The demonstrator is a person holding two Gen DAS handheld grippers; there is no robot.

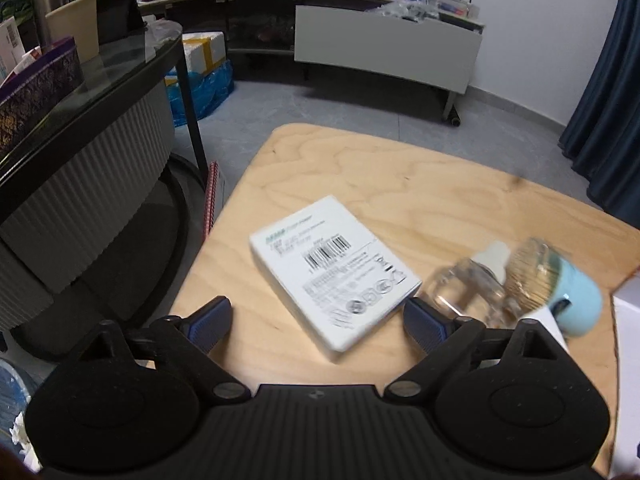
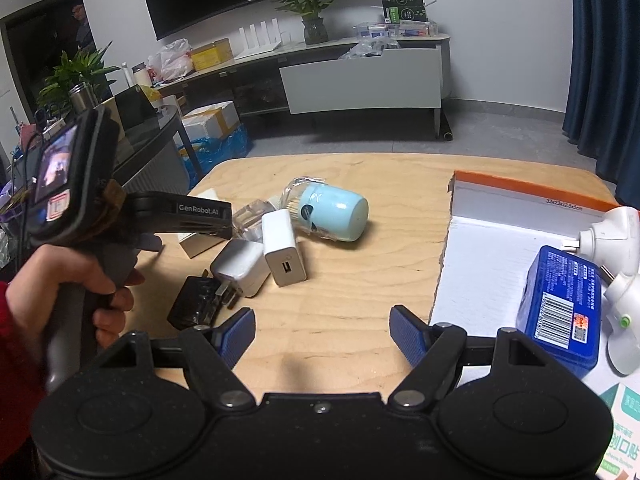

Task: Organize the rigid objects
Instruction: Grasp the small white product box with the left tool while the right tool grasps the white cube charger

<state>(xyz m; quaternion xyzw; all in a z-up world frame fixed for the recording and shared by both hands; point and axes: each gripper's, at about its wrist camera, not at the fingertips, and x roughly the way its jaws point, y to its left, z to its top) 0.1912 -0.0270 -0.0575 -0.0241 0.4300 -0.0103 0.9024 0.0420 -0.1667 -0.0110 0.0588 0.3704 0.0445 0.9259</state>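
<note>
On the pale wooden table (image 2: pixel 352 304), the sorting is only partly done. To my right sits the shallow white cardboard box with an orange rim (image 2: pixel 496 248), and it already holds a blue rectangular packet with a barcode (image 2: pixel 560 312) and two white plastic plug-in devices (image 2: pixel 608 236), so that much is put away. A printed carton lies at the box's near corner, half out of view.

Plenty is left loose. Below my left gripper (image 1: pixel 318 322) lies the flat white box with a barcode label (image 1: pixel 334 272), flat on the wood; my left jaws stand wide and empty, nothing pressed between the pads, the box just ahead of them. Beside it, blurred, are a clear plastic bottle with a white cap (image 1: pixel 476 284) and a pale blue round-topped container of toothpicks (image 2: pixel 332 212) lying on its side. In the right view I also count a white USB charger cube (image 2: pixel 282 254), a second white plug adapter (image 2: pixel 240 268) touching it, and a black block adapter (image 2: pixel 194 304) near the table's edge.

My right gripper (image 2: pixel 322 334) hangs released over bare wood, holding nothing. I judge roughly a third done; the flat white box looks like my next pick.
</note>
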